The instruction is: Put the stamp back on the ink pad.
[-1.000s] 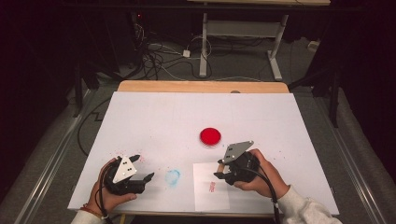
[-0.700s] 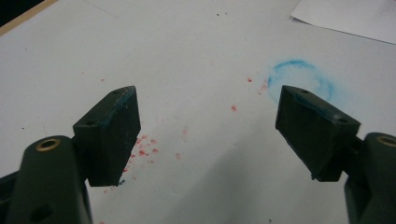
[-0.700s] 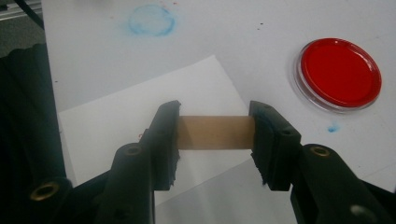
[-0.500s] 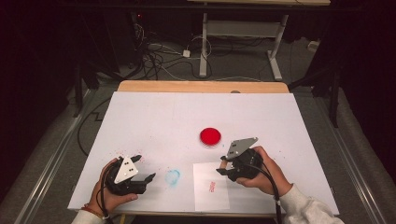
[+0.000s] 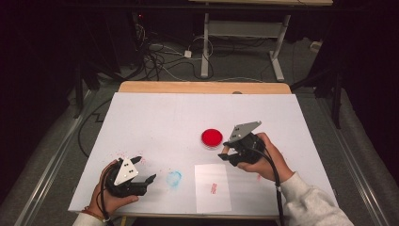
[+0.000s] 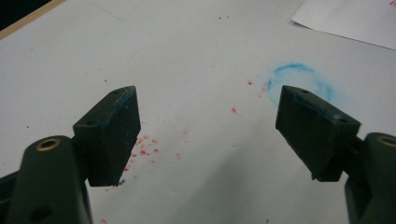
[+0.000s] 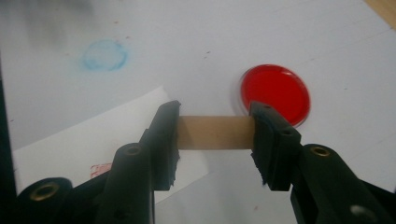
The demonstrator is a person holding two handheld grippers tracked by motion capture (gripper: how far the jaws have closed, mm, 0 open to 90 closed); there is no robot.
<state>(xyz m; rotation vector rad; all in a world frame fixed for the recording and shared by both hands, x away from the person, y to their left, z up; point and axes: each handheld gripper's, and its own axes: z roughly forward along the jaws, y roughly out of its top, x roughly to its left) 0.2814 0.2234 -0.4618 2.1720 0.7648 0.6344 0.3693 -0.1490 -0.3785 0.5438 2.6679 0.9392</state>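
My right gripper [image 5: 225, 154] is shut on a small tan wooden block [image 7: 214, 132], held crosswise between its jaws just above the table. Right behind the block sits a round red ink pad [image 7: 275, 92], which the high view places just left of the gripper [image 5: 212, 137]. A white paper sheet [image 5: 209, 174] with a red stamp mark [image 5: 214, 188] lies near the front edge, below and left of the gripper. My left gripper [image 5: 146, 169] rests at the front left, open and with nothing between its jaws [image 6: 210, 121].
A blue ring stain [image 5: 173, 178] marks the white table cover [image 5: 160, 122] between the left gripper and the sheet. Red specks [image 6: 144, 149] dot the cover under the left jaws. A bare wooden strip [image 5: 202, 87] runs along the far edge.
My right gripper, with the block in it, has moved off the paper, away from the person and slightly right, to beside the red pad. The left gripper has stayed put.
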